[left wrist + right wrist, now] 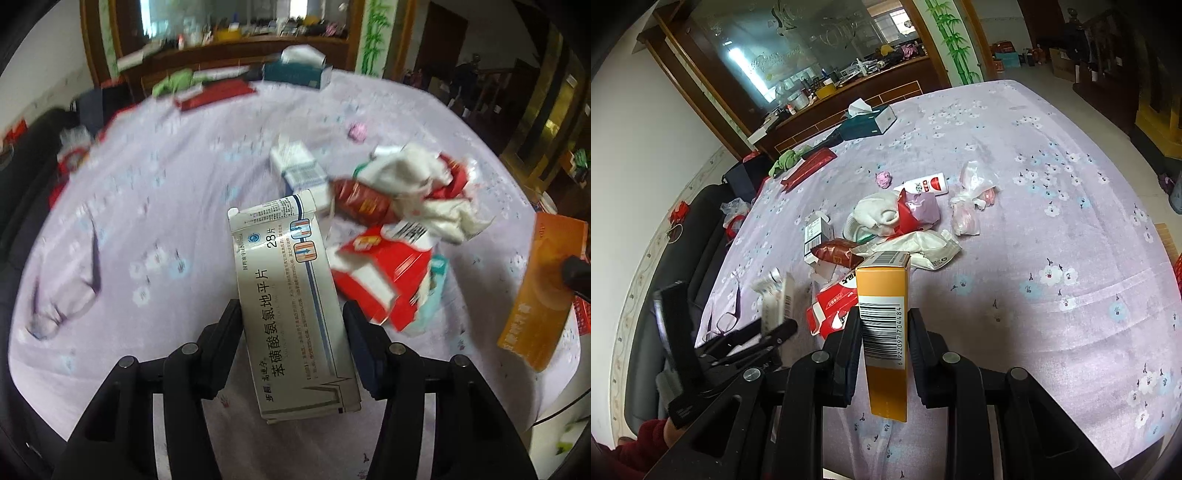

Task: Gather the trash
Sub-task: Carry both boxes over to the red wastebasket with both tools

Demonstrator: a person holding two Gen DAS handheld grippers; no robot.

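Two boxes were in hand: the left gripper (291,325) had its fingers (225,332) clamped on a white medicine box (291,306), and the right gripper (884,332) pinched an orange carton (884,295) by its barcoded side. Beyond both sets of fingertips, a heap of wrappers (897,225) lay on the lilac flowered surface (1052,221), with a red packet (384,273) just right of the left fingers.

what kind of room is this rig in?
Likely a home dining or living room: a large table under a lilac floral tablecloth, a wooden sideboard with an etched mirror crowded with household items, and a teal tissue box at the table's far end.
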